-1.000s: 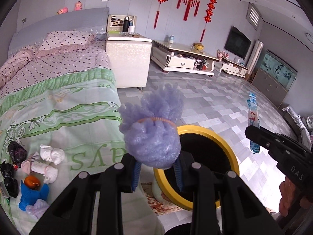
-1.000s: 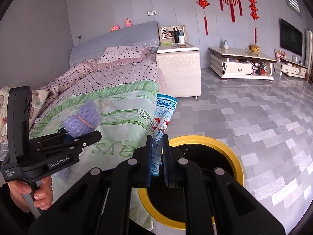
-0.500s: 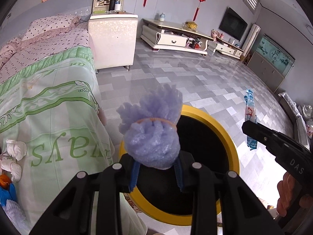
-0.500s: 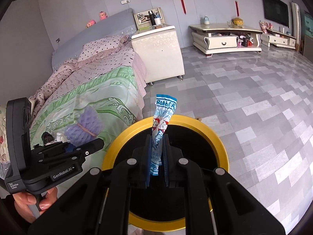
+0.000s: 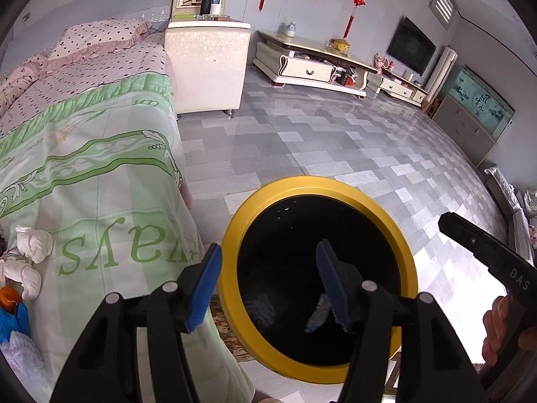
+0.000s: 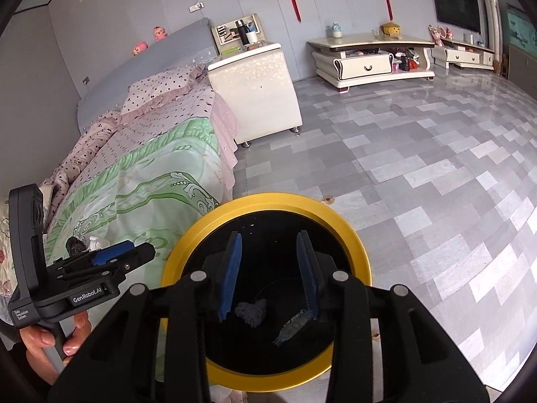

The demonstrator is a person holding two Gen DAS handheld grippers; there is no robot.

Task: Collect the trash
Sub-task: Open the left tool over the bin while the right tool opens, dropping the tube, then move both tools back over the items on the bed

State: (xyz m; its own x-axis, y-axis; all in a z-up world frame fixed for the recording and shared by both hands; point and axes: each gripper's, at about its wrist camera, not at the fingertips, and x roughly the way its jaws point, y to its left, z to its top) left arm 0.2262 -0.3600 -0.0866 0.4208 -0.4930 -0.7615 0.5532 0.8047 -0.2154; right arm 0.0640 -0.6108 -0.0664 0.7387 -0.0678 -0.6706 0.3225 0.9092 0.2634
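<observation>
A black trash bin with a yellow rim (image 5: pixel 335 184) (image 6: pixel 268 199) stands on the floor beside the bed. My left gripper (image 5: pixel 268 278) is open and empty above the bin's mouth. My right gripper (image 6: pixel 268 268) is open and empty above it too. Inside the bin lie a purple foam ball (image 6: pixel 250 312) (image 5: pixel 261 305) and a blue snack wrapper (image 6: pixel 292 327) (image 5: pixel 317 314). More trash lies on the bed: white crumpled tissues (image 5: pixel 32 245), an orange peel (image 5: pixel 8 297) and a blue scrap (image 5: pixel 11 322).
The bed with a green quilt (image 5: pixel 100 181) is at the left, its edge next to the bin. A white bedside cabinet (image 5: pixel 208 67) stands behind it. A TV stand (image 5: pixel 312 63) runs along the far wall. Grey tiled floor (image 5: pixel 335 141) spreads to the right.
Both grippers opened over the bin. The purple foam ball dropped from the left one and the blue wrapper from the right one; both now lie inside the bin.
</observation>
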